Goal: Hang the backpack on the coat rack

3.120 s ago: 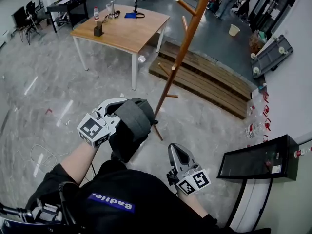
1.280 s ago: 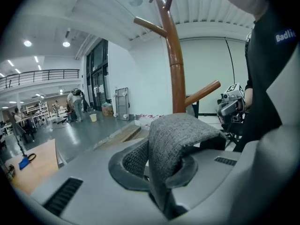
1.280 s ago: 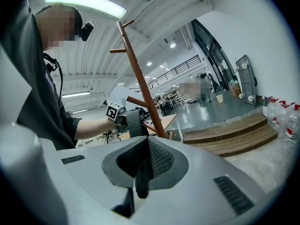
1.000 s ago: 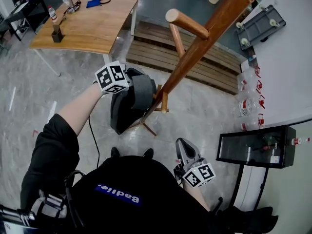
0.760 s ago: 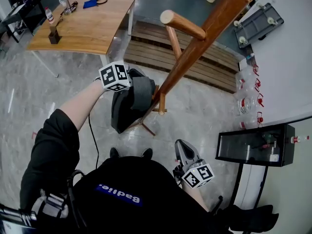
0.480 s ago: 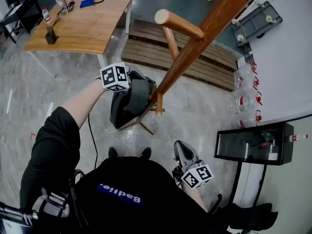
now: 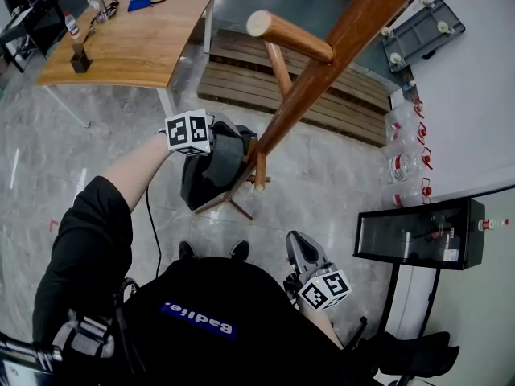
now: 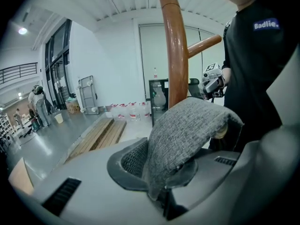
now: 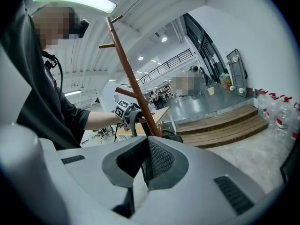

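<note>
The brown wooden coat rack (image 7: 322,63) leans across the head view, with a long peg (image 7: 290,37) up high and a short peg (image 7: 260,167) low down. The dark backpack (image 7: 208,179) hangs beside the low peg, near the rack's feet. My left gripper (image 7: 225,135) is shut on its grey strap (image 8: 187,125). In the left gripper view the strap arches over a pale peg end (image 8: 220,130), right in front of the pole (image 8: 175,55). My right gripper (image 7: 296,241) stays low by the person's waist, shut and empty (image 9: 145,165), looking at the rack (image 9: 131,78).
A wooden table (image 7: 137,39) with small items stands at the back left. A slatted wooden platform (image 7: 338,103) lies behind the rack. Along the right wall are a black glass-fronted cabinet (image 7: 410,236), water bottles (image 7: 402,167) and a tipped cart (image 7: 422,26).
My left gripper has sunk a little with the backpack, bringing the strap down at the low peg. The right gripper has stayed where it was.
</note>
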